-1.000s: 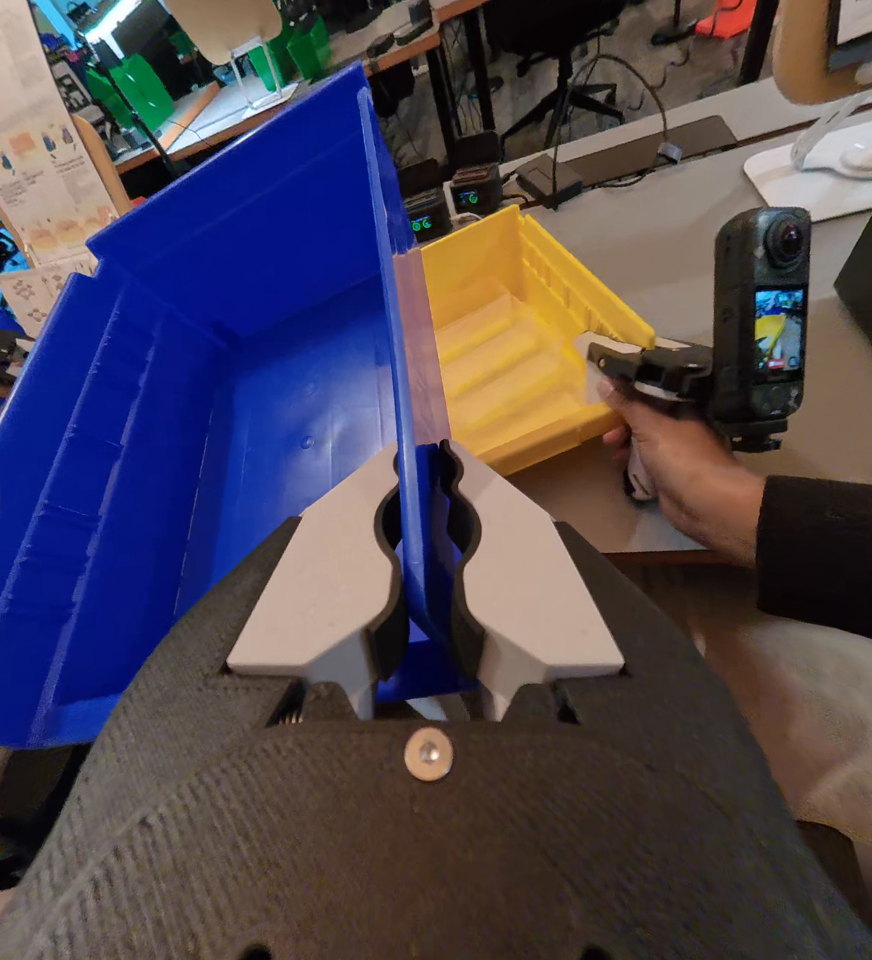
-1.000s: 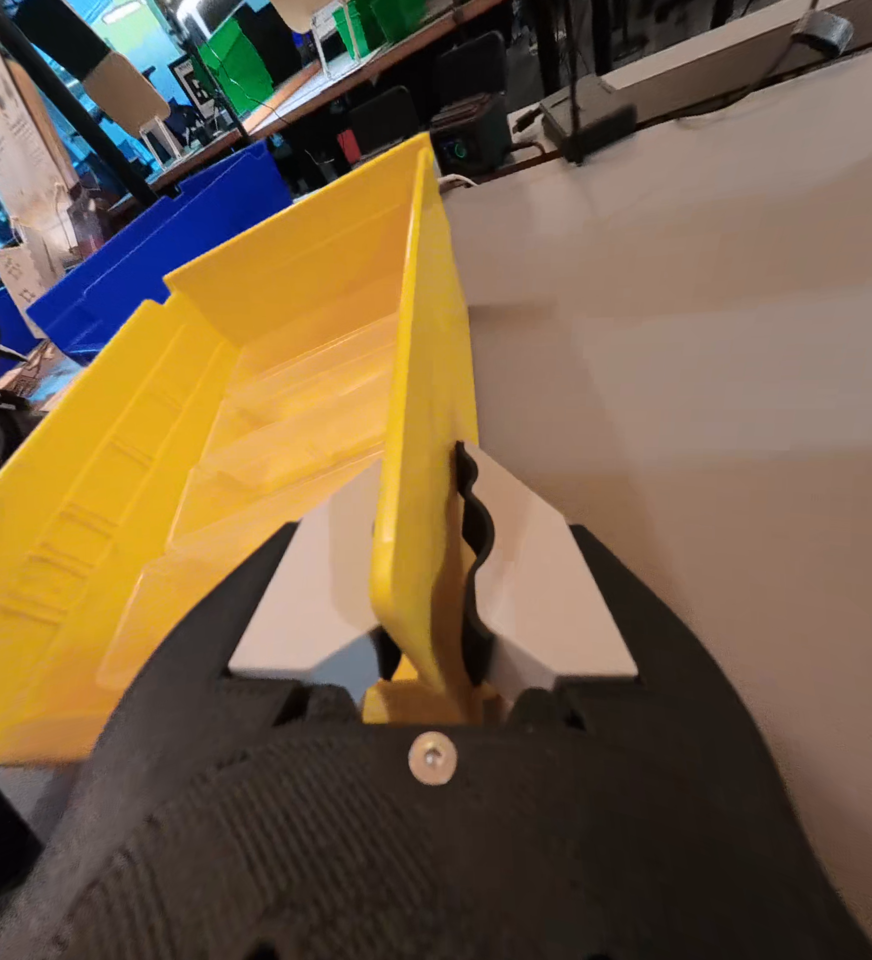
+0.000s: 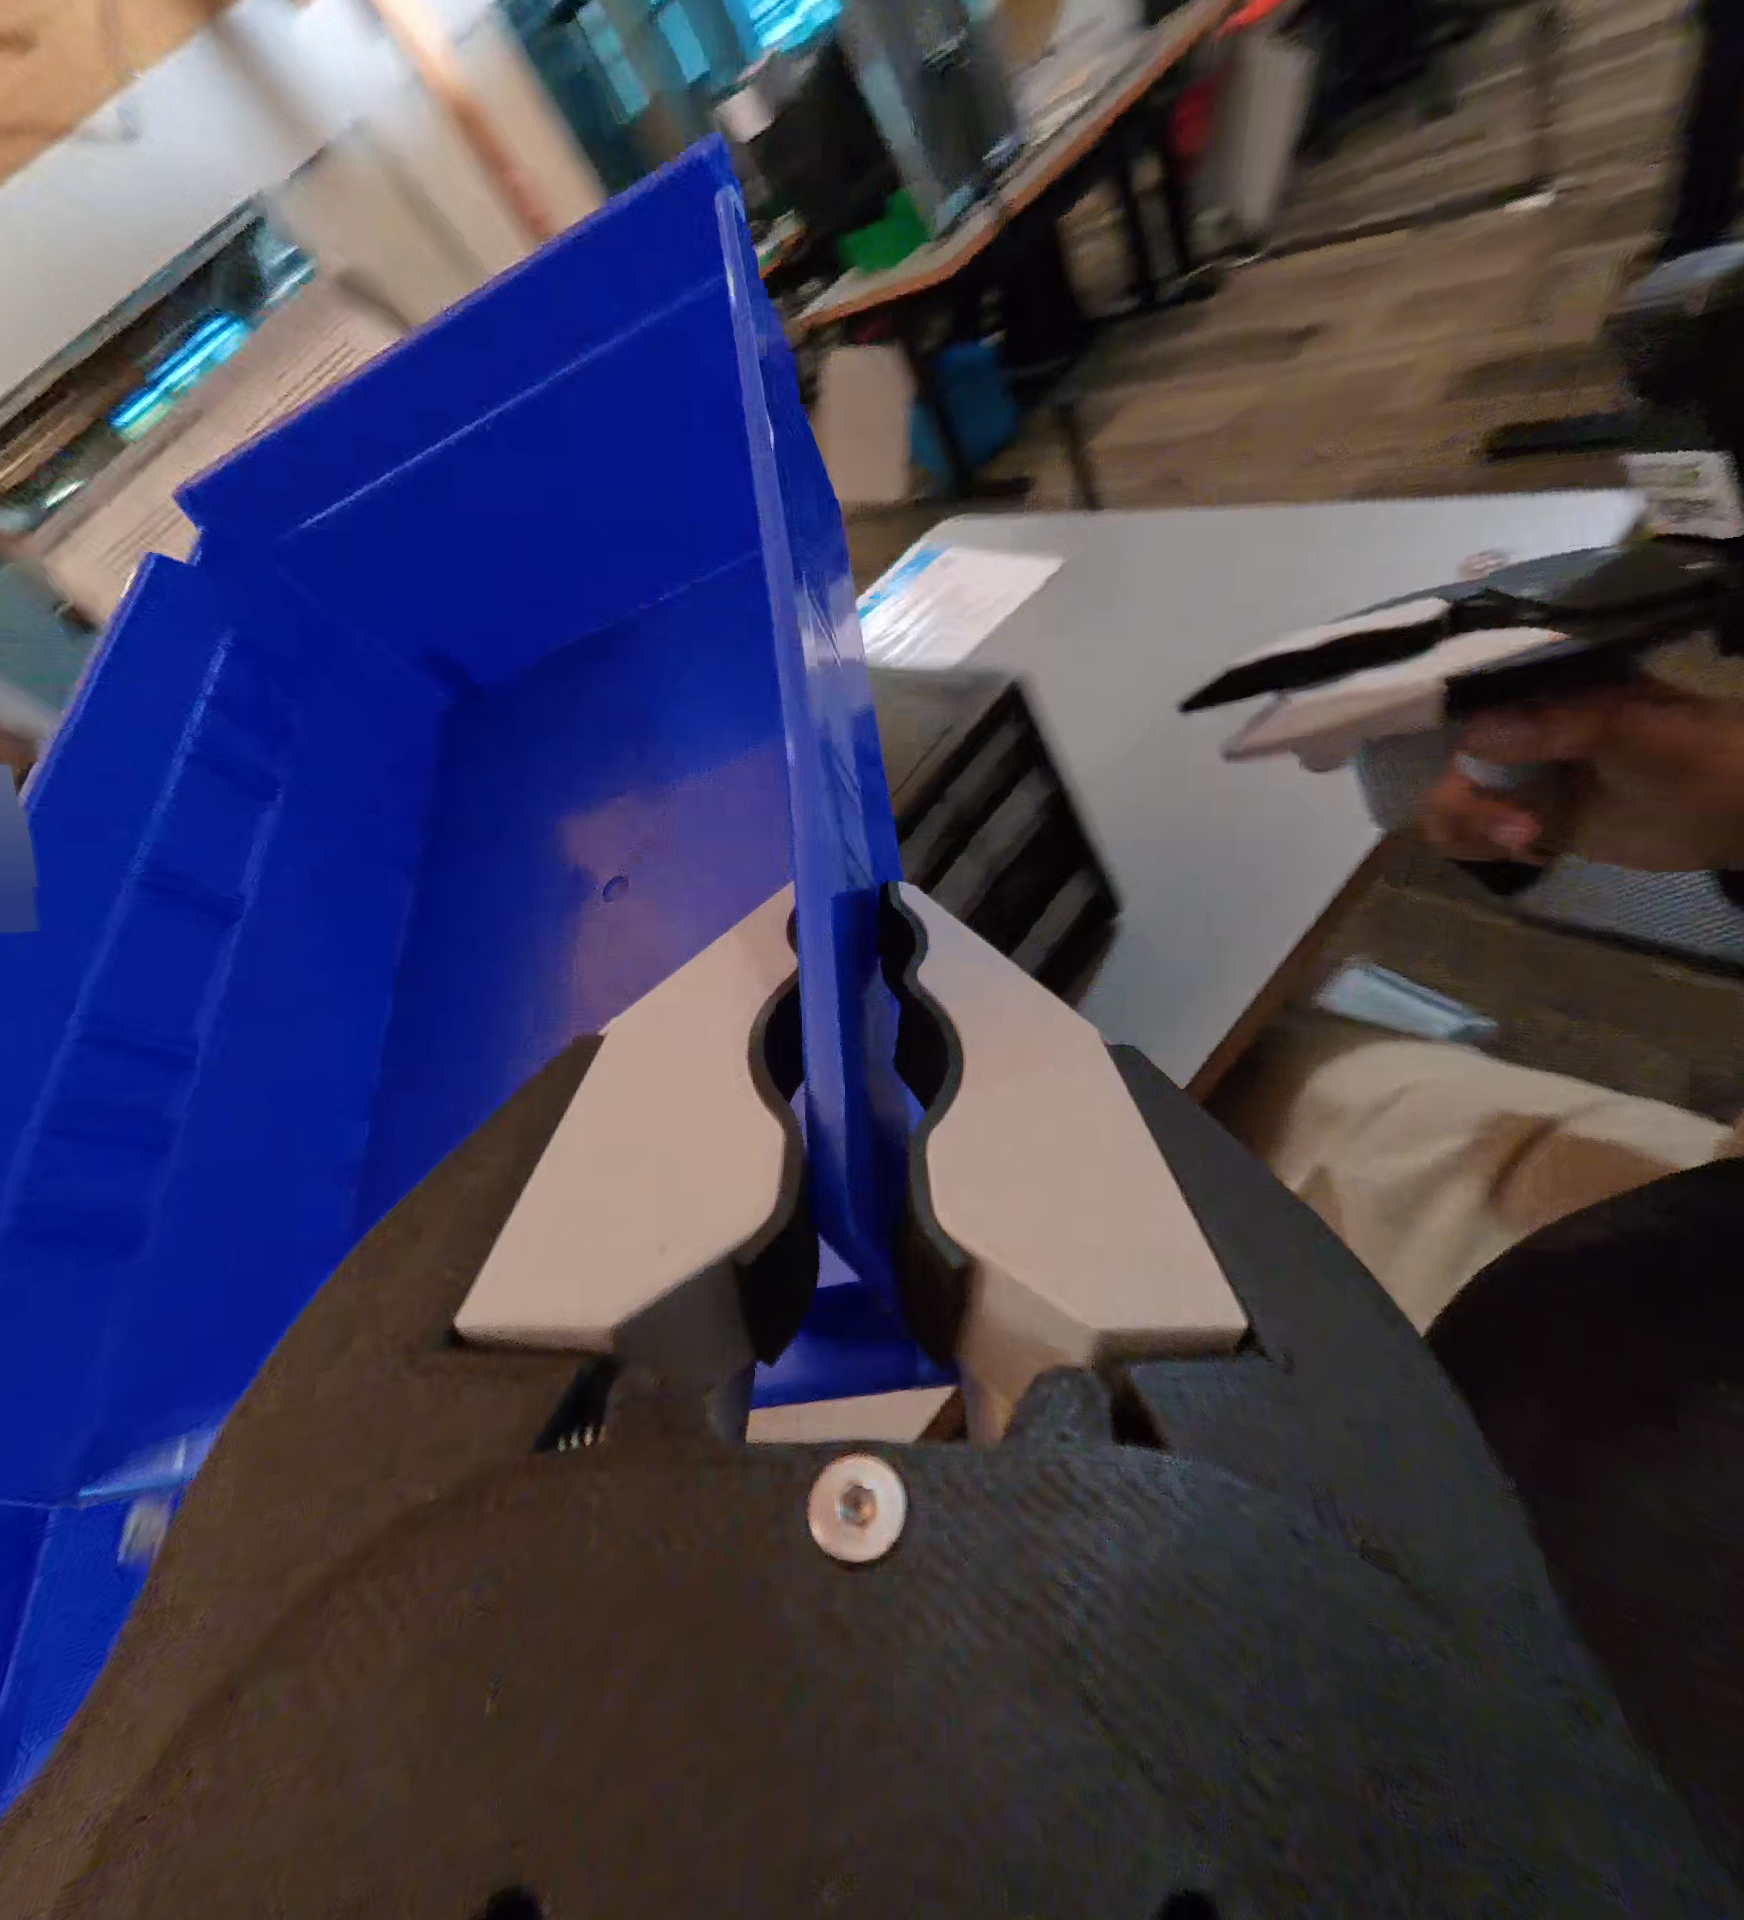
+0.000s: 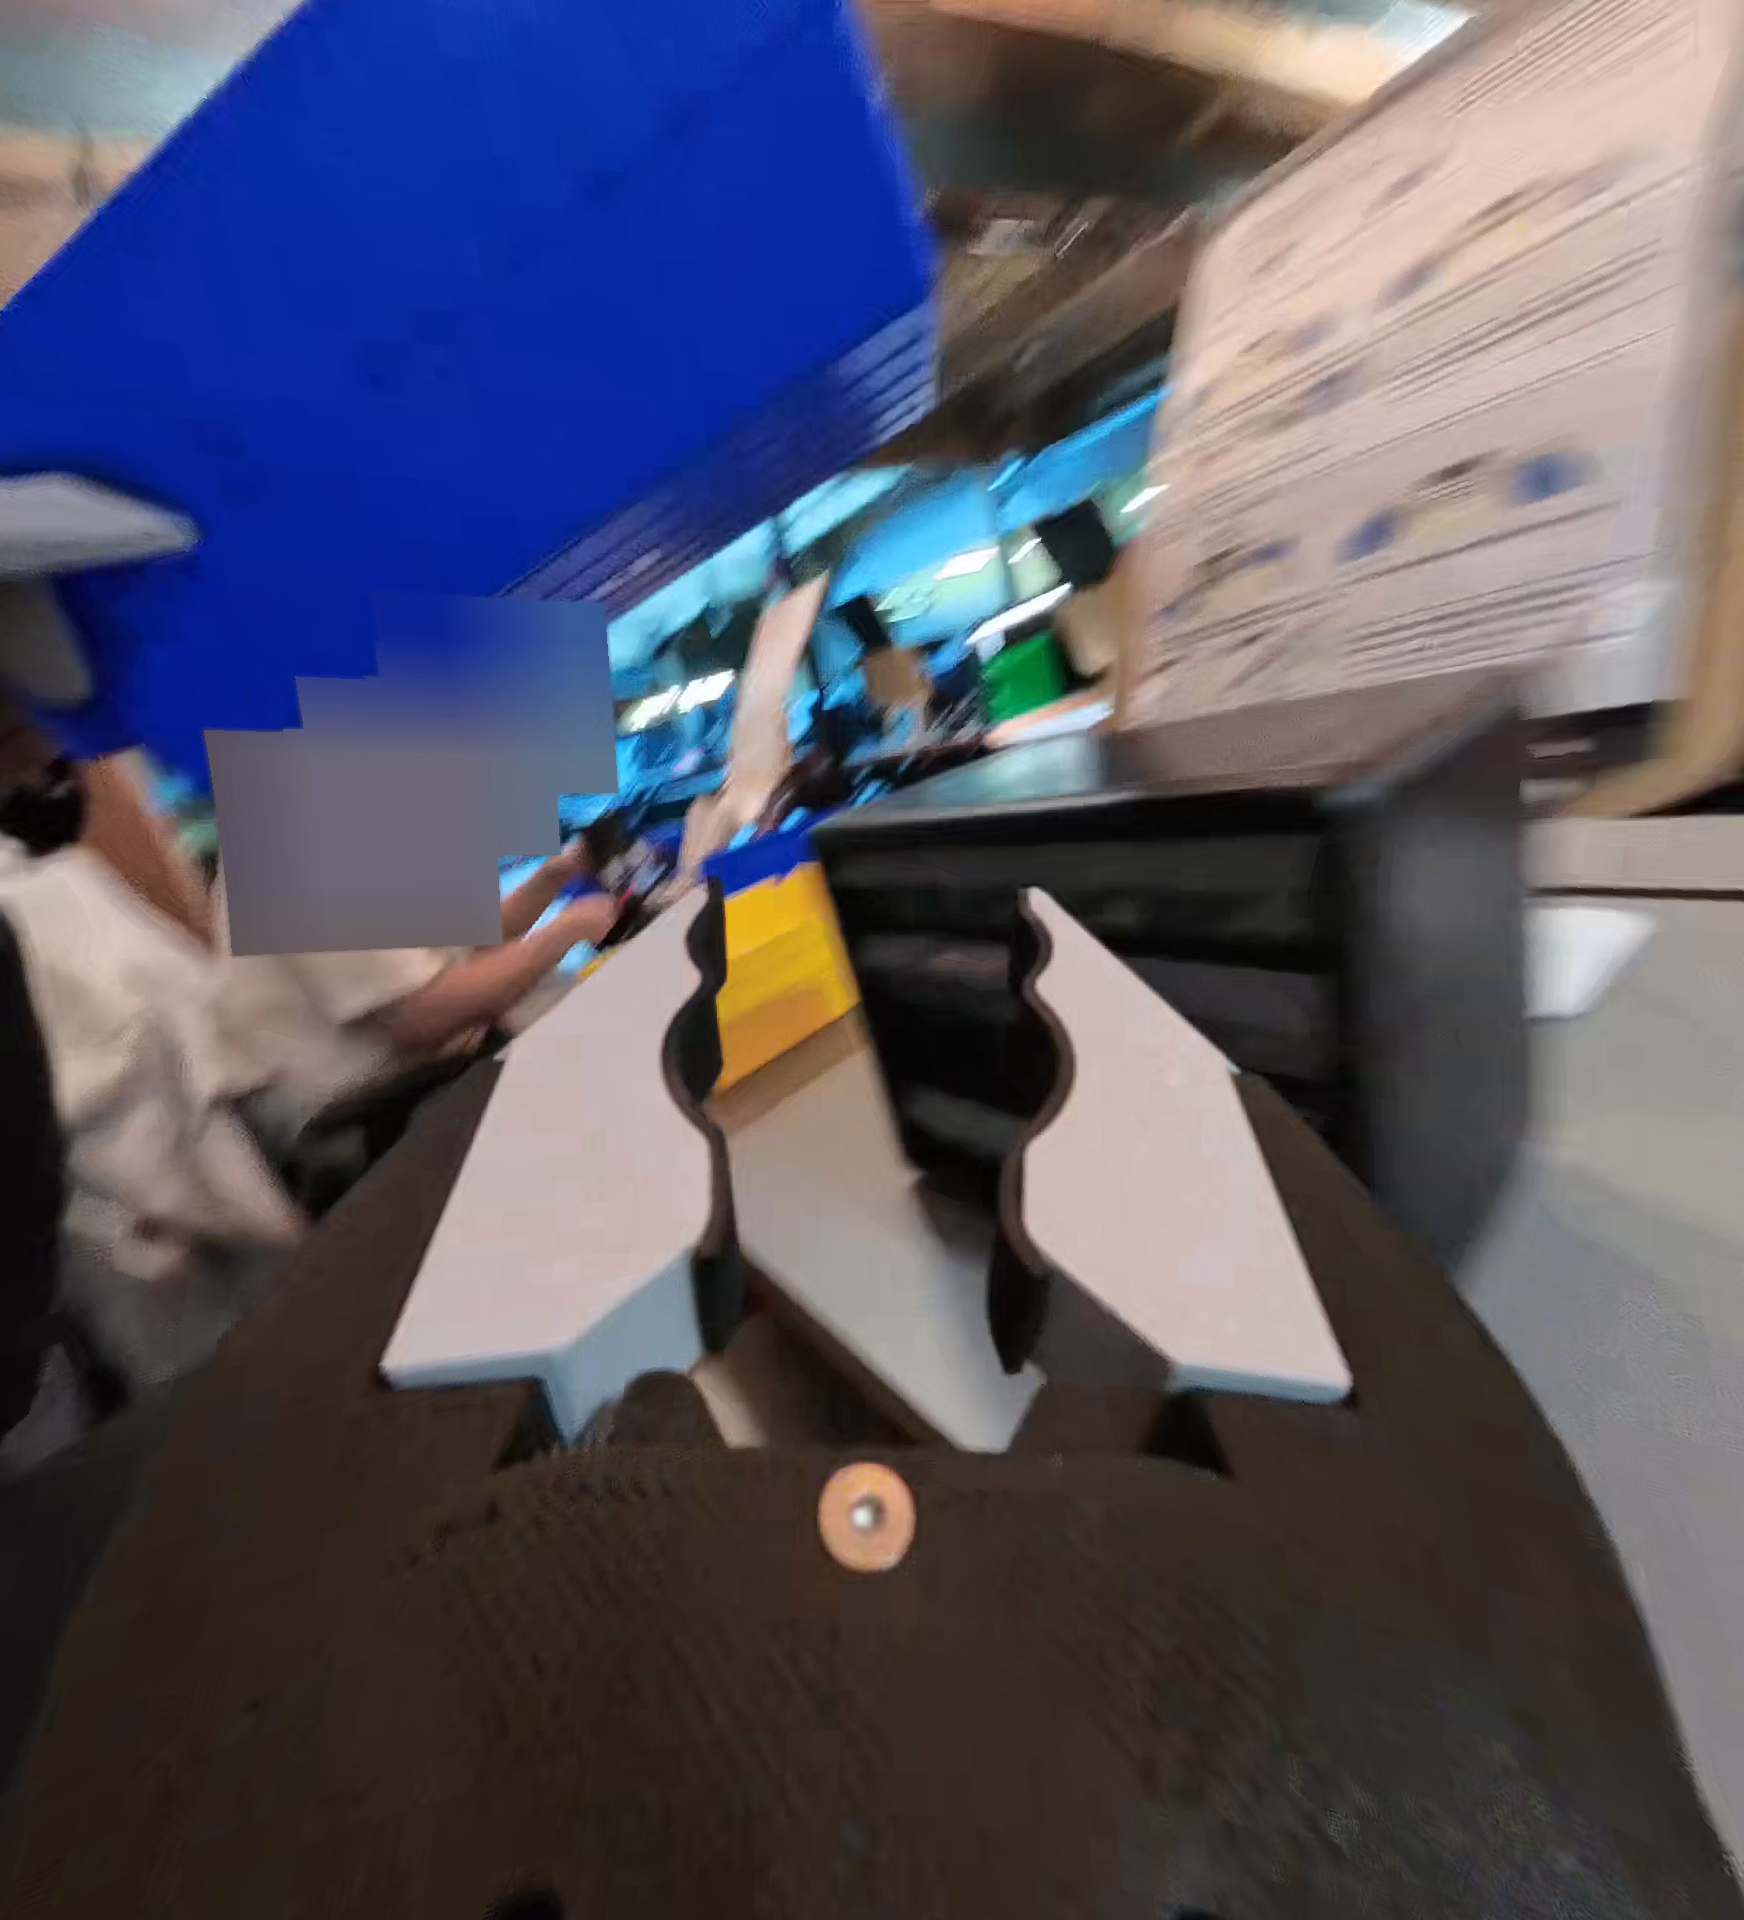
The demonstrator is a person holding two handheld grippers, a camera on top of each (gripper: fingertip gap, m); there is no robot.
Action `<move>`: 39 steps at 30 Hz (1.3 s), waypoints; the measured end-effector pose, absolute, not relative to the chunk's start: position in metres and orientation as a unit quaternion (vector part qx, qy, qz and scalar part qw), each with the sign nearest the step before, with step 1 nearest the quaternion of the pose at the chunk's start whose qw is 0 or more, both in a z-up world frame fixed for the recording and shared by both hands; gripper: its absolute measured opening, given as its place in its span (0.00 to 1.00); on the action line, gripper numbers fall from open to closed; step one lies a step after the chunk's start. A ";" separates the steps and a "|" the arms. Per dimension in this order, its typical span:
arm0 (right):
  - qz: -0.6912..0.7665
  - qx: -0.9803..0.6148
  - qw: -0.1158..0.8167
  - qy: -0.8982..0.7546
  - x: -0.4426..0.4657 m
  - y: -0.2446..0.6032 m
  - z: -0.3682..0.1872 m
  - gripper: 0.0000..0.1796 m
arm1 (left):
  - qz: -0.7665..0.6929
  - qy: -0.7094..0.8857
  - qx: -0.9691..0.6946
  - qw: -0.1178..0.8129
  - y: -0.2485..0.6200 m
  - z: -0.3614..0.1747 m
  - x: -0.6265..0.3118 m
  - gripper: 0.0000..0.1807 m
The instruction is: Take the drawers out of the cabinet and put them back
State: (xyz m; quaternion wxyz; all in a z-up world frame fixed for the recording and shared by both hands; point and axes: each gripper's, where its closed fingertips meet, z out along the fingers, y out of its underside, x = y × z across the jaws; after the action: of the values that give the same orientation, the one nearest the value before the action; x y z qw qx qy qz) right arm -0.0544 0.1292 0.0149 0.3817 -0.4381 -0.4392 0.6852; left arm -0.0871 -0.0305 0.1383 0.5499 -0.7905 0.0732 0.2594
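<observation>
Left to right. The blue drawer (image 3: 411, 831) fills the left of the left wrist view, lifted clear of the worktop (image 3: 1211, 644) and tilted, its open inside facing the camera; a second ago it hung low beside the yellow drawer, so it has been raised and swung toward the cabinet (image 3: 1013, 831), the dark unit with empty slots standing on the worktop just right of the drawer's side wall. This probably marks the start of the putting-back phase, with the blue drawer going first. The left gripper (image 3: 852, 1049) has its jaws clenched on that thin side wall, the blue panel running up between the pads from base to tip. At far right of the same view the right gripper (image 3: 1367, 675) is held in a hand (image 3: 1616, 779) above the worktop, empty. In the right wrist view, heavily motion-blurred, the right gripper's jaws stand wide apart and grasp nothing; a second ago they pinched the wall of the yellow drawer (image 4: 780, 977), which now lies released on the worktop just left of the cabinet, with the blue drawer's underside high at upper left. The cabinet's slots appear vacant, so both drawers remain to be reinserted.
</observation>
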 end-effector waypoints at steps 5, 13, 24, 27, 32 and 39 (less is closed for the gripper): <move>0.639 -0.570 0.495 -0.147 0.042 0.327 -0.016 0.19 | 0.179 0.202 -0.783 0.560 0.104 0.141 -0.006 0.03; 0.618 -0.585 0.523 0.033 0.151 0.398 -0.046 0.06 | 0.100 0.248 -0.786 0.557 0.324 0.047 0.057 0.03; 0.514 -0.661 0.544 -0.049 0.170 0.369 -0.075 0.13 | 0.104 0.181 -0.841 0.499 0.408 -0.116 0.004 0.03; 0.466 -0.681 0.558 -0.087 0.164 0.370 -0.086 0.11 | 0.089 0.147 -0.851 0.497 0.415 -0.133 -0.009 0.03; 0.393 -0.707 0.563 -0.166 0.138 0.369 -0.105 0.13 | 0.063 0.120 -0.845 0.517 0.428 -0.143 -0.004 0.03; 0.366 -0.738 0.546 -0.152 0.122 0.369 -0.117 0.22 | -0.089 0.070 -0.809 0.578 0.410 -0.109 0.022 0.46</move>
State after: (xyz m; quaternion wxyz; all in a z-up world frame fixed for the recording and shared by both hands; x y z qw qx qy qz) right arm 0.1216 0.3694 -0.1171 0.5460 -0.7381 -0.1520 0.3659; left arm 0.0224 0.4100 -0.1092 0.5775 -0.8085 0.0697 -0.0891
